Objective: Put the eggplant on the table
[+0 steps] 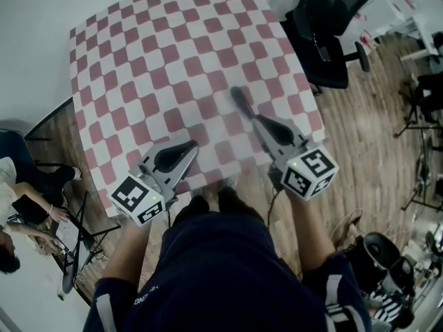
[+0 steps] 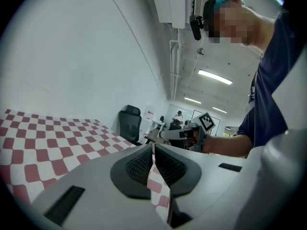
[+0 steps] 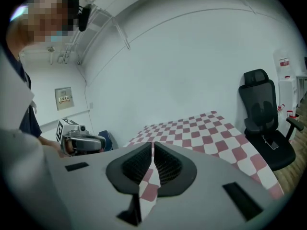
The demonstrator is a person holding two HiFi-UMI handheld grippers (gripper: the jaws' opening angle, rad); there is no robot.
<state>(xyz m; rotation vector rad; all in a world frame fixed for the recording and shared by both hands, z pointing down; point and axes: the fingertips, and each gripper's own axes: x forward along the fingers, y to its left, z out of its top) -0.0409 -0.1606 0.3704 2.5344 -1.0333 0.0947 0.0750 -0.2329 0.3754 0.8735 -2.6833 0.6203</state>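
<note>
The eggplant is not being caught by any of the three views, so its place, its heading and its long axis cannot be told.

One table point(image 1: 173, 61) is being seen across the upper middle of the head view, covered by a red-and-white checked cloth point(image 1: 228, 19). The cloth's surface is being shown bare.

Two grippers are being held over the table's near edge. The left gripper point(image 1: 185, 147) is being held at the lower left of centre. In its own view, the left gripper point(image 2: 153, 147) is being shown with its jaws pressed together and only the checked cloth visible behind them. The right gripper point(image 1: 235, 92) is being pointed towards the upper left, further over the cloth. The right gripper point(image 3: 153, 145) is likewise being shown with its jaws pressed together on nothing. One marker cube point(image 1: 309, 173) is being carried on each.

One black office chair point(image 1: 325, 26) is being seen at the upper right, just beside the table's far corner on the wooden floor point(image 1: 367, 130). One seated person point(image 1: 28, 206) is being seen at the lower left edge, apart from the table.
</note>
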